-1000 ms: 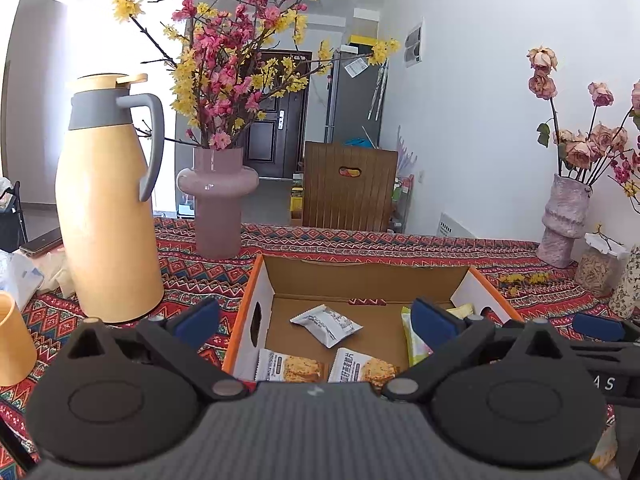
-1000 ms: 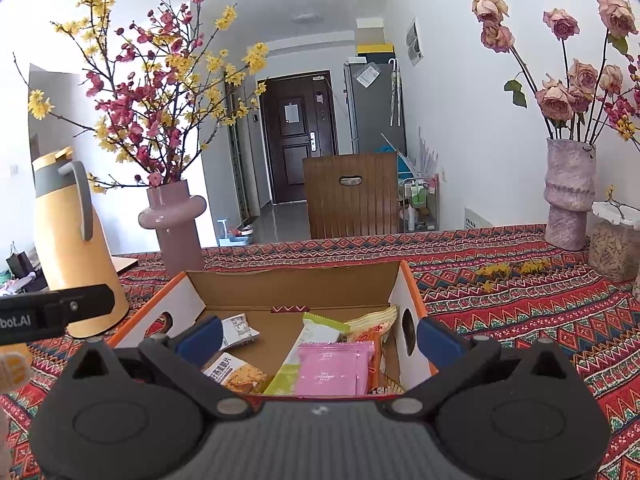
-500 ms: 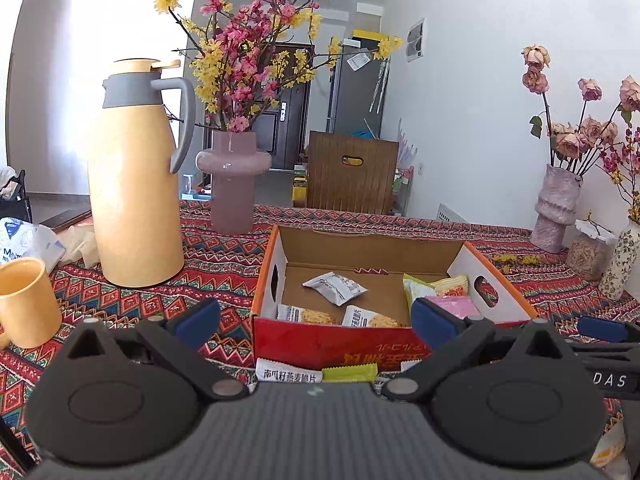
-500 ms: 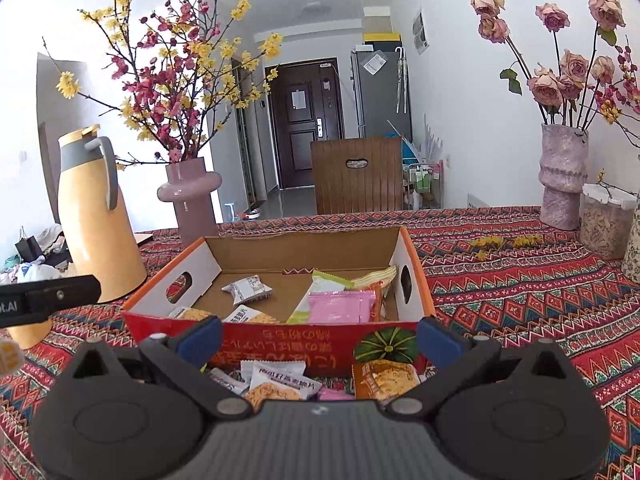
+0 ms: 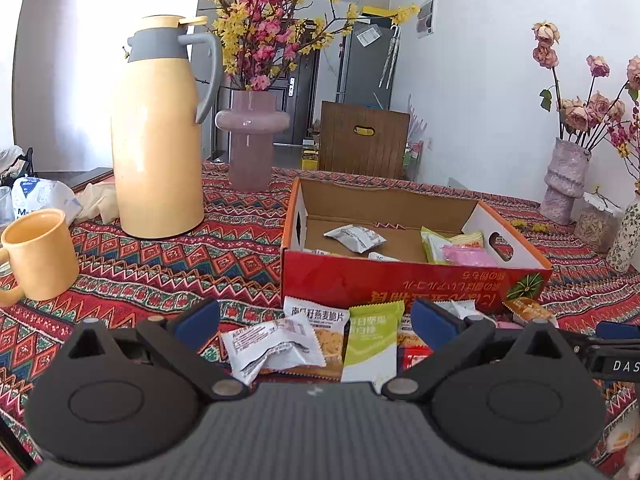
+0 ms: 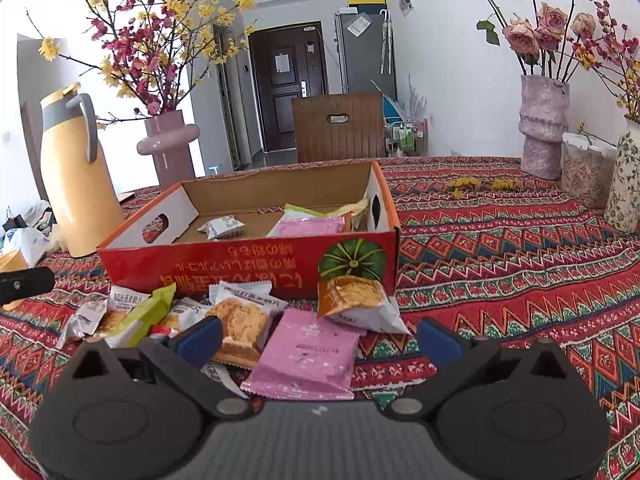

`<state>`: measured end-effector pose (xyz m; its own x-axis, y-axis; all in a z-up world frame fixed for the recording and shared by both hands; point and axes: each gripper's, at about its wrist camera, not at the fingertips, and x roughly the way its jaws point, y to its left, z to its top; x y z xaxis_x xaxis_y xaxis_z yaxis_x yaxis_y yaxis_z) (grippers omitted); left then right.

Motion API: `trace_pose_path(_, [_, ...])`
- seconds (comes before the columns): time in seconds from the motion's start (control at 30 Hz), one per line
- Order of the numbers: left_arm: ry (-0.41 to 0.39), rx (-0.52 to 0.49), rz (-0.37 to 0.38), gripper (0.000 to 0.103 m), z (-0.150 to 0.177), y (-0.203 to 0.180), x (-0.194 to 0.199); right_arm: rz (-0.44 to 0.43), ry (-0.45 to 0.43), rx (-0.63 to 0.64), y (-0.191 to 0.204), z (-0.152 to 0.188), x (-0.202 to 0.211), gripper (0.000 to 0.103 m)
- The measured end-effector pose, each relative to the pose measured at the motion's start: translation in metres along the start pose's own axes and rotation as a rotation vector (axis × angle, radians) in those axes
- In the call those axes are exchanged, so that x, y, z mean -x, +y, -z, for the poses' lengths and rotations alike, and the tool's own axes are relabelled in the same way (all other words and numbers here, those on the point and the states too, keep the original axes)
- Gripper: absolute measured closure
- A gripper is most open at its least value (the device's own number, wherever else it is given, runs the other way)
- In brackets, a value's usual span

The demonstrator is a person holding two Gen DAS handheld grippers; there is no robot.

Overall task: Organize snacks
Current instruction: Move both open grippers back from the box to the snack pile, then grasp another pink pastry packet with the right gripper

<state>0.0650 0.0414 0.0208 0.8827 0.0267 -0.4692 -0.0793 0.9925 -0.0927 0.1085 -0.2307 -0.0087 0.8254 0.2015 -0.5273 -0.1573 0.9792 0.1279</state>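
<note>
Snack packets [image 6: 304, 354] before box [image 6: 248, 268]

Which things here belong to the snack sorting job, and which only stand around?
Part of the job:
red cardboard box
pink packet
green packet
white oat-crisp packet

Just standing around:
yellow jug
yellow mug
pink vase

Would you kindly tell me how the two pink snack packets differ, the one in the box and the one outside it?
The pink packet in the cardboard box leans on other packets inside the red cardboard box; the pink packet on the tablecloth lies flat outside it, in front of the right claw. Both look alike and unopened.
</note>
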Motion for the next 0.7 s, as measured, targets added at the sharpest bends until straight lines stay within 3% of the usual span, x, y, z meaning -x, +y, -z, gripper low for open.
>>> trace_pose_path(0.3, [0.052, 0.007, -0.023, 0.000, 0.021, 0.017, 0.002, 0.007, 0.068, -0.027, -0.012, 0.017, -0.011, 0.000])
trace_pose_path(0.7, [0.063, 0.014, -0.014, 0.000, 0.023, 0.019, -0.001, 0.009, 0.070, -0.029, -0.007, 0.007, -0.023, 0.002])
